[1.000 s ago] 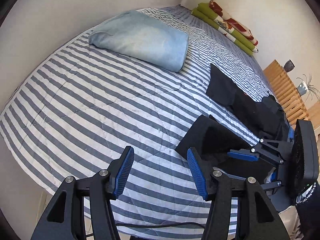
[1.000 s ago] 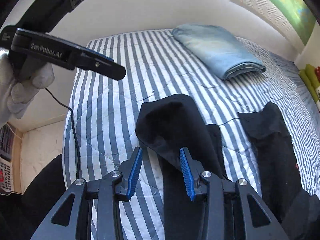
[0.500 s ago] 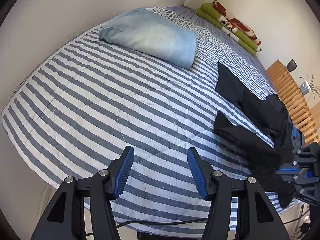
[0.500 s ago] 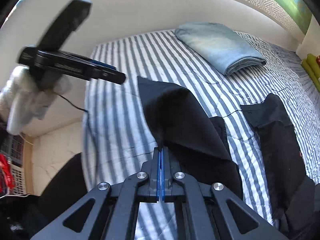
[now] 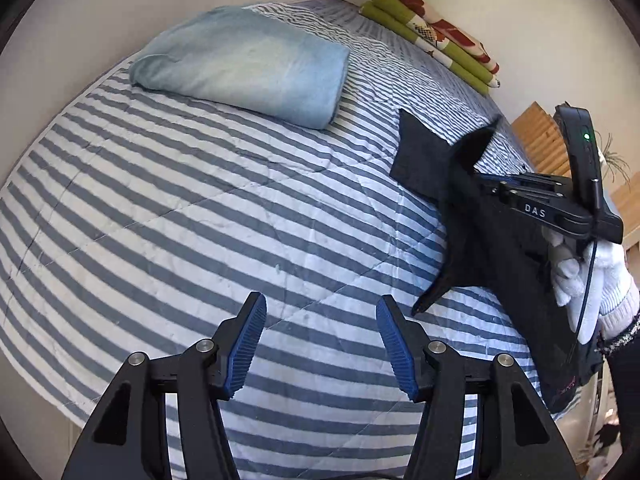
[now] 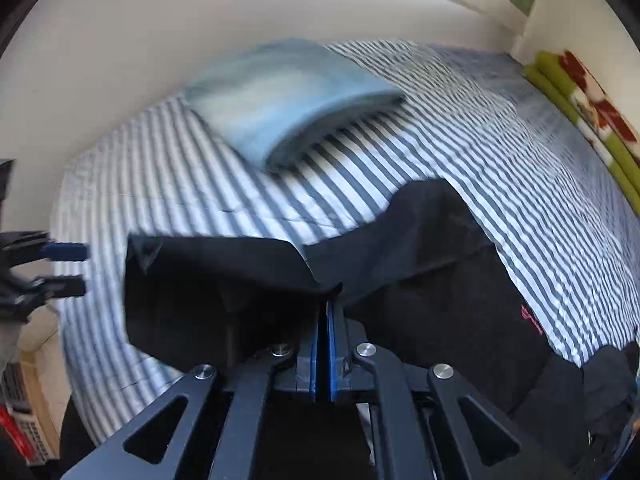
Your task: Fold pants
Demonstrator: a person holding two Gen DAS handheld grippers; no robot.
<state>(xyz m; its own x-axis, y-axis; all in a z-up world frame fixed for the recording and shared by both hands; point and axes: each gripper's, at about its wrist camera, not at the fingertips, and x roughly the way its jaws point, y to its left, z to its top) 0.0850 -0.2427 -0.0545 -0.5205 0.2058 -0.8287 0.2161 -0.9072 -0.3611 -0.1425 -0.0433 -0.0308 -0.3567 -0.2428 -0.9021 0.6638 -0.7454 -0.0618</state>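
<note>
Since half a second ago, right gripper (image 6: 322,344) has carried its pinch of the black pants (image 5: 496,240) up and across toward the far leg; left gripper (image 5: 320,346) has not changed spread.

Right fingers (image 6: 331,340): pressed together, clamped on a fold of pant cloth at the near leg. Left fingers (image 5: 250,344): apart, holding nothing, hovering over bare striped bed (image 5: 180,208).

Pants location: right-hand part of the bed, one leg lifted, the other leg flat beyond it.

Judged step: lay the lifted leg onto the flat leg. To do it well, keep the pinch closed until the edges line up, lower the cloth rather than drop it, and bring the idle left gripper in to pin or smooth the crease.

Views: left wrist shows the gloved hand (image 5: 588,280) and the raised cloth from the side; right wrist, blurred, shows the pinch itself. Farther back, folded blue blanket (image 5: 248,64), then green patterned bedding (image 5: 436,44) at the wall.
</note>
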